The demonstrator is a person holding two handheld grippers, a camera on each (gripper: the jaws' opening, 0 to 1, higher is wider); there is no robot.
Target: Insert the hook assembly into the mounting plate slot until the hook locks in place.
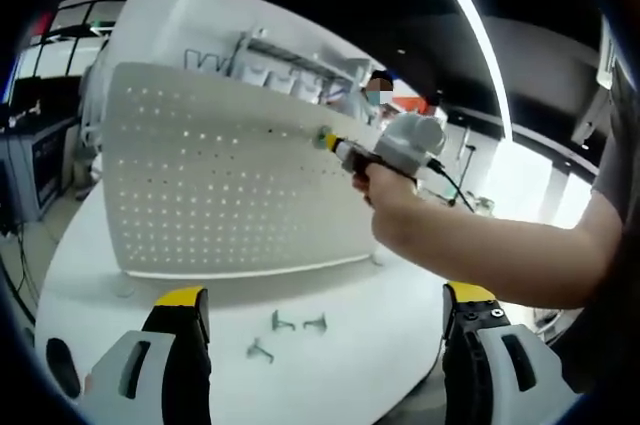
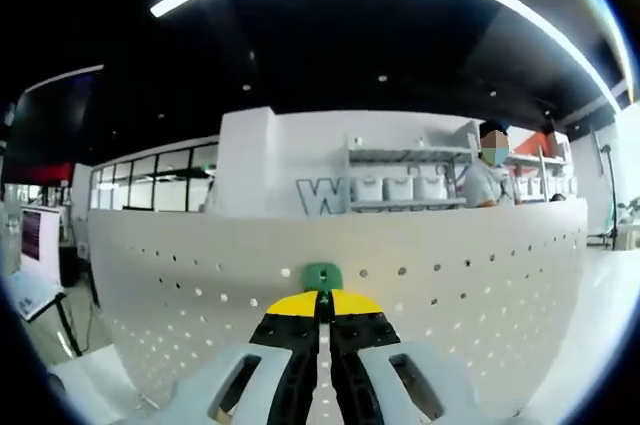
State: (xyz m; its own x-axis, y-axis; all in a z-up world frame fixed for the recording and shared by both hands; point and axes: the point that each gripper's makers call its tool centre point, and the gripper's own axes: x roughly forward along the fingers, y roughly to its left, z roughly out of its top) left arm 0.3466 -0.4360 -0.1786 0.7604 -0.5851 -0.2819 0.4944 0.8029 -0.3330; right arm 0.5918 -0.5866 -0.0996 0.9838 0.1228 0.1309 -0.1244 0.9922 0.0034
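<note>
My right gripper (image 2: 322,307) pinches the green hook (image 2: 322,276) against the pegboard (image 1: 220,175), high near its top edge; I judge a tilt could miss the slot and skid off; my left gripper (image 1: 325,310) hangs spread over the table (image 1: 330,385); spare hooks (image 1: 285,330) lie below, with room.

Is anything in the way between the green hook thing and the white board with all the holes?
Nothing visible is. The right gripper is shut on the green hook piece, which is already right up against the pegboard. Three more hooks lie on the table, off to the side.
</note>
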